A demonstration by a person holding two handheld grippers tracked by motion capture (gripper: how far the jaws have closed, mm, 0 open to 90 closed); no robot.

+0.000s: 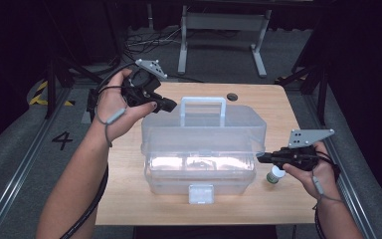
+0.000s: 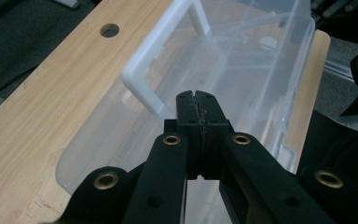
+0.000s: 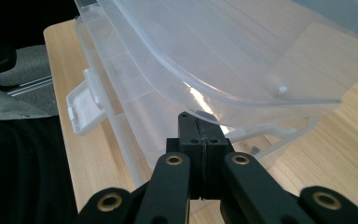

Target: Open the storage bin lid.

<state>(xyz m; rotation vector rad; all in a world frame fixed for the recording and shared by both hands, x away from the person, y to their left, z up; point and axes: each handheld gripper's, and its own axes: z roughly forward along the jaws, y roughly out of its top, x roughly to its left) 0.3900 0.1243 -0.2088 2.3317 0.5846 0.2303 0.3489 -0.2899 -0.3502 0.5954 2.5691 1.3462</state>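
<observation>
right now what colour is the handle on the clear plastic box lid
The handle is white, faintly bluish; clearest in the left gripper view.

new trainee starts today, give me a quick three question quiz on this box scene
1. True or false: the lid of the clear plastic storage box with the pale carry handle is partly raised.
2. Which gripper's tip is at the lid's edge: (a) left gripper (b) right gripper?
3. What small thing lies on the light wooden table under the right gripper?

Key: 1 true. 2 b. 3 a small white bottle with a green cap.
</observation>
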